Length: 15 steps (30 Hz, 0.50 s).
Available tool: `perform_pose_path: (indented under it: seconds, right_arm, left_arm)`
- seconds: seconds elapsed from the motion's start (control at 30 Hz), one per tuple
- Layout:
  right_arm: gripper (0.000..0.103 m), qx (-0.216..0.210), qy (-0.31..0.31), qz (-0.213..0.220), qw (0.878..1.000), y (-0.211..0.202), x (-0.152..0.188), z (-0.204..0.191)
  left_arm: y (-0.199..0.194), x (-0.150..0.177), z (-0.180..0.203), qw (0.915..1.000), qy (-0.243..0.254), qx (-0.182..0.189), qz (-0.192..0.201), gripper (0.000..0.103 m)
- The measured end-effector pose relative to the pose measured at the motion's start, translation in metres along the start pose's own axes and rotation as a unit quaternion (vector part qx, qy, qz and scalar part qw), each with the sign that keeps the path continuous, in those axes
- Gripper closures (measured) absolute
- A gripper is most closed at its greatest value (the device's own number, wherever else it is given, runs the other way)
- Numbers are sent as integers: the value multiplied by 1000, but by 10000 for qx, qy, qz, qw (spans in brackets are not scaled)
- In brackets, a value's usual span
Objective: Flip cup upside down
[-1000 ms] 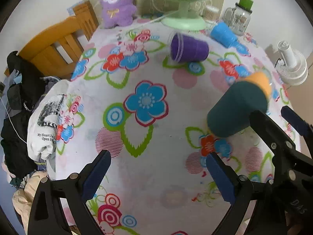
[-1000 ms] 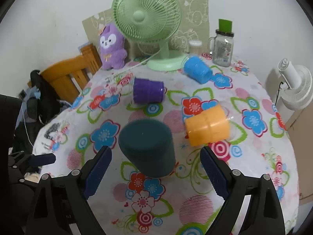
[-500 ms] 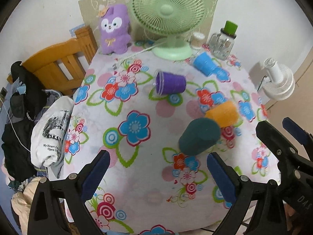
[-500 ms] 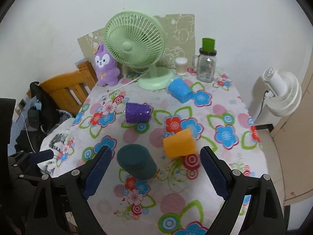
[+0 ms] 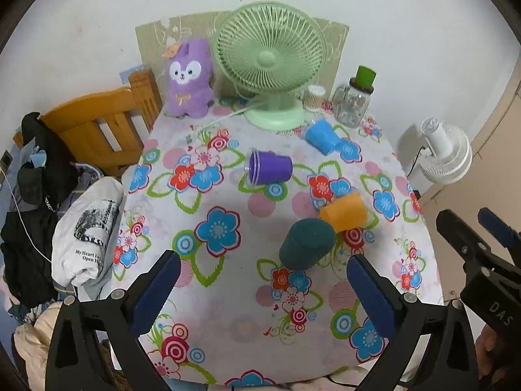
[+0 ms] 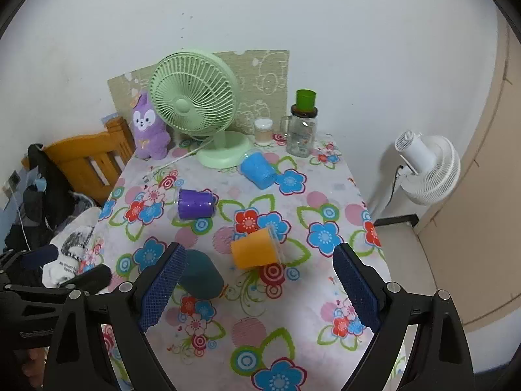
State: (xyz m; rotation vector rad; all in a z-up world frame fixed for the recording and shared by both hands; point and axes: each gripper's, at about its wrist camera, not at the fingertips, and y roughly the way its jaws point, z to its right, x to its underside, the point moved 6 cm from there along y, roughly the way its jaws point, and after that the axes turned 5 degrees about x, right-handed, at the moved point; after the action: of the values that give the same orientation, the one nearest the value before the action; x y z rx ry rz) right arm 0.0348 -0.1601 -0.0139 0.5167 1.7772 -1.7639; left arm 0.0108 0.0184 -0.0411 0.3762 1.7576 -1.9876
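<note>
**A:** Status check. The dark teal cup (image 5: 306,245) stands mouth-down on the counter (image 5: 228,319), closed base up. I'd judge that one flipped and let go. Both sets of fingers are spread wide with nothing between them.

**B:** So what's the step in hand?

**A:** Looks like the gap between cups. You're high above the counter with the left gripper (image 5: 262,293) and right gripper (image 6: 260,285) both empty. Three cups lie on their sides: orange cup (image 5: 344,212), purple cup (image 5: 270,170), blue cup (image 5: 320,136). Whether they're part of the job, the task line doesn't say.

**B:** If they are, which first?

**A:** Orange is nearest. In the right wrist view it sits ahead of the right fingers (image 6: 355,285), roughly on their centreline but well short of the pads, mouth towards your right. The teal cup is just beside it, partly hidden behind the left pad in that view.

**B:** What does the move call for?

**A:** Drop down, straddle the orange cup's wall across its width, close, lift, rotate until the mouth faces down, then set it flat. Watch clearance: the teal cup is close enough that a wide approach could knock it over.

**B:** And the left side?

**A:** The teal cup sits ahead of the left fingers (image 5: 156,288), right of centre, not touching. Keep it parked.
</note>
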Motion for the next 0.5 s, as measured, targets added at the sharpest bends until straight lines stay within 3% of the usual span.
perform_pose_path:
  seconds: [0.5]
  right_arm:
    - [10,279,93,136,9995,-25,-1,11]
  left_arm:
    - [-31,-10,8,9991,38,160,393,0]
